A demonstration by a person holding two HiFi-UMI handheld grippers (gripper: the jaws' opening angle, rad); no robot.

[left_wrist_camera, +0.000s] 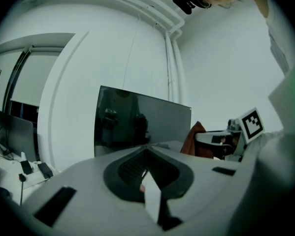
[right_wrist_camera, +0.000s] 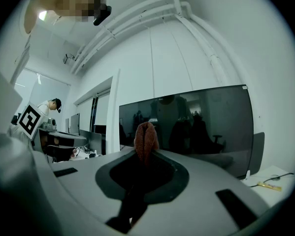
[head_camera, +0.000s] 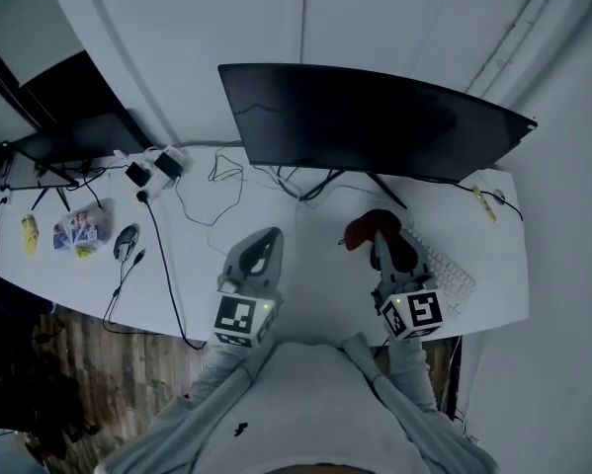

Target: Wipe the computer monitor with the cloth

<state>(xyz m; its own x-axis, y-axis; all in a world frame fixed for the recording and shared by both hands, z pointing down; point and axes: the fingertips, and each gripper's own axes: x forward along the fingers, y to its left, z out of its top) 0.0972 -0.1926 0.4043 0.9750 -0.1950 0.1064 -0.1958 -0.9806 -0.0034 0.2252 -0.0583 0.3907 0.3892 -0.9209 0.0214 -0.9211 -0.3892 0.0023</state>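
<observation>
Grey-white desk (head_camera: 310,260) fills the head view, with the dark curved monitor (head_camera: 375,117) standing at its far edge against the wall. My left gripper (head_camera: 269,235) hovers over bare desk in front of the screen's left half, its jaws brought together with nothing in them. My right gripper (head_camera: 380,237) hangs beside it, before the screen's middle, clamped on the reddish cloth (head_camera: 360,230), which bunches out at its tip. A pale keyboard (head_camera: 449,275) lies just right of that gripper, and a mouse (head_camera: 126,239) sits well off to the left among loose cables.

From the left gripper view, my left gripper (left_wrist_camera: 147,150) has its jaws meeting at the tip, empty. Beyond them the monitor (left_wrist_camera: 137,122) stands upright, and to the right the cloth (left_wrist_camera: 192,139) shows as a rust-coloured fold.

From the right gripper view, my right gripper (right_wrist_camera: 146,154) is pinched tight on the cloth (right_wrist_camera: 146,139), which sticks up between the jaws as a narrow doubled fold. Behind it the monitor (right_wrist_camera: 201,127) spans the view, apart from the cloth and carrying dim reflections.
</observation>
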